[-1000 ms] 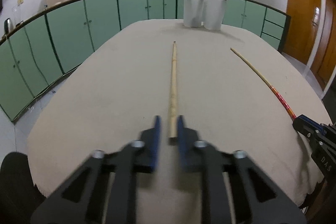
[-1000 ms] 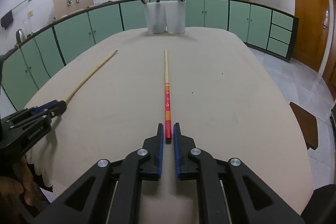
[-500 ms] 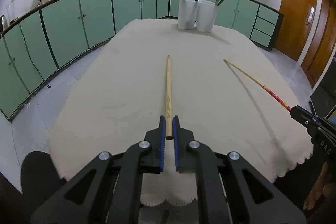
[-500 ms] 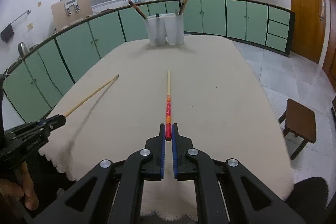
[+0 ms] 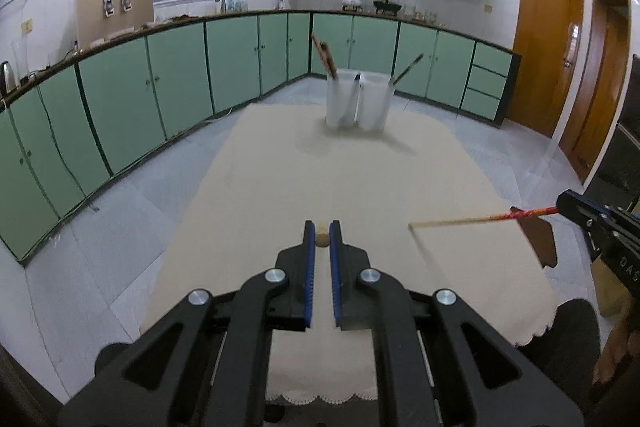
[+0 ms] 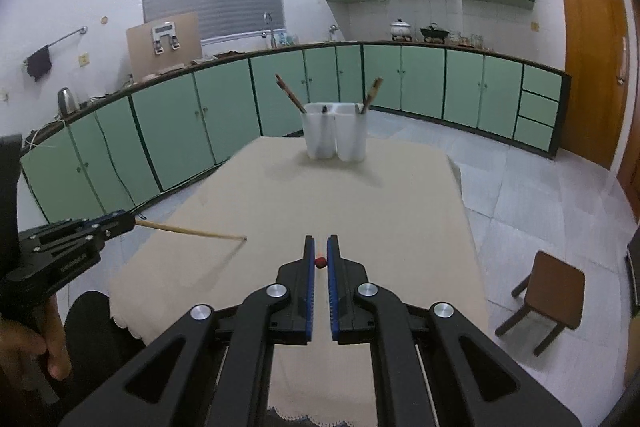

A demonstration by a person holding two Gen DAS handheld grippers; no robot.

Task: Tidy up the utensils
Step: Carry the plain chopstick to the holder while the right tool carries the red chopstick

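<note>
My left gripper [image 5: 321, 233] is shut on a plain wooden chopstick [image 5: 321, 239], seen end-on and pointing forward, high above the cloth-covered table [image 5: 360, 195]. The same chopstick [image 6: 192, 230] shows in the right wrist view, sticking out of the left gripper [image 6: 120, 223]. My right gripper [image 6: 320, 255] is shut on a red-handled chopstick [image 6: 320, 261], also seen end-on. It shows in the left wrist view [image 5: 480, 219] held by the right gripper [image 5: 568, 205]. Two white holder cups [image 5: 356, 103] with a few utensils stand at the table's far end.
Green cabinets [image 6: 180, 131] run along the left and back walls. A small brown stool [image 6: 548, 291] stands on the tiled floor right of the table. Wooden doors [image 5: 548, 51] are at the right.
Both grippers have lifted their chopsticks off the table and risen well above it. The chopsticks, first lying along the table, now point straight ahead.
</note>
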